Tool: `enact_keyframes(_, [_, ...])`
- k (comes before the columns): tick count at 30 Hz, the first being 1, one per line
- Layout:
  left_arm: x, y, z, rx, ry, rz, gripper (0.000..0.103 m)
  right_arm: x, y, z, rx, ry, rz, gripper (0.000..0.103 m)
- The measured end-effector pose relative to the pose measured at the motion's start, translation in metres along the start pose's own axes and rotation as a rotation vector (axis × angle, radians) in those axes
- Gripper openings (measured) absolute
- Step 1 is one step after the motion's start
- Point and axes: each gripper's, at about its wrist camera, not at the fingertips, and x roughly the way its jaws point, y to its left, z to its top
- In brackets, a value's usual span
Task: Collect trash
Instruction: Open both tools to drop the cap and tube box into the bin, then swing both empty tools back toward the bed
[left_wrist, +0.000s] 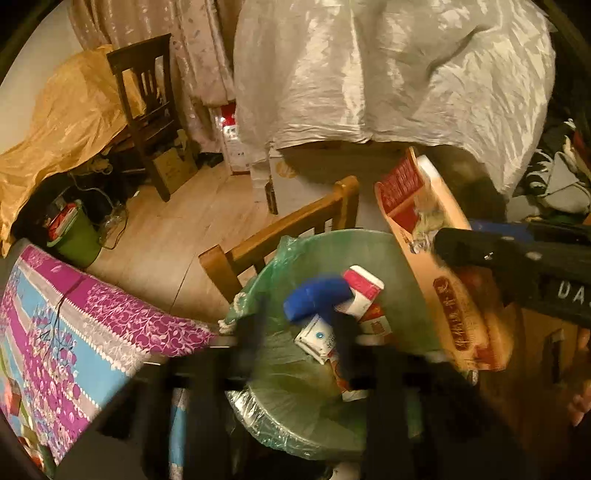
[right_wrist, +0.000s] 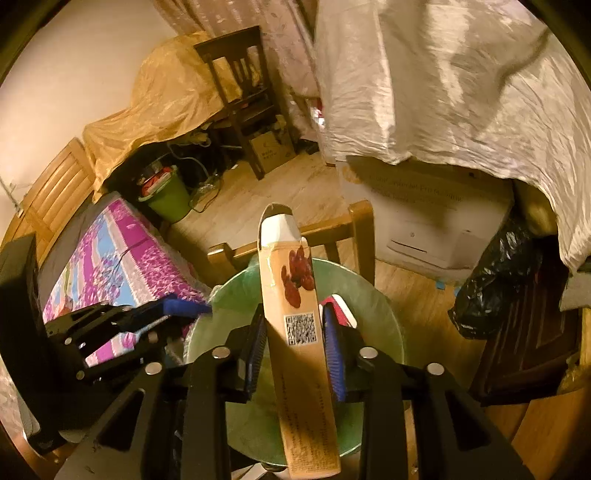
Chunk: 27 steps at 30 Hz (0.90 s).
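While the right gripper (right_wrist: 295, 354) hangs over the green-lined trash bin (right_wrist: 384, 306), its blue pads sit on either side of a long tan carton (right_wrist: 295, 332) with a QR code and red fruit printed on it. I honestly can't tell if they're pinching it or have let go. The left gripper (left_wrist: 295, 325) is blurred but spread apart above the same bin, nothing clamped, with small red-and-white boxes (left_wrist: 364, 286) lying inside just below it. Just past the bin is a wooden chair back (left_wrist: 280, 229). Off left there's a purple floral tablecloth (left_wrist: 74, 325), and farther back a small green bucket (right_wrist: 170, 199) and a dark chair (left_wrist: 144, 107).
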Motion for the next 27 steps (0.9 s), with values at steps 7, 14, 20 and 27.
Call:
enact_keyframes(7, [0.000, 0.007, -0.006, -0.025, 0.006, -0.002, 0.051, -0.002, -0.006, 0.001, 0.021, -0.017, -0.003, 0.036])
enact_keyframes(14, [-0.006, 0.024, -0.017, -0.062, -0.002, 0.041, 0.051, -0.008, 0.006, 0.003, 0.005, -0.079, 0.009, 0.035])
enact_keyframes(20, [-0.021, 0.063, -0.034, -0.159, -0.044, 0.157, 0.051, -0.024, 0.039, 0.004, -0.063, -0.206, 0.009, 0.035])
enact_keyframes(27, [-0.056, 0.118, -0.065, -0.284, -0.103, 0.308, 0.051, -0.036, 0.112, -0.001, -0.168, -0.352, 0.081, 0.035])
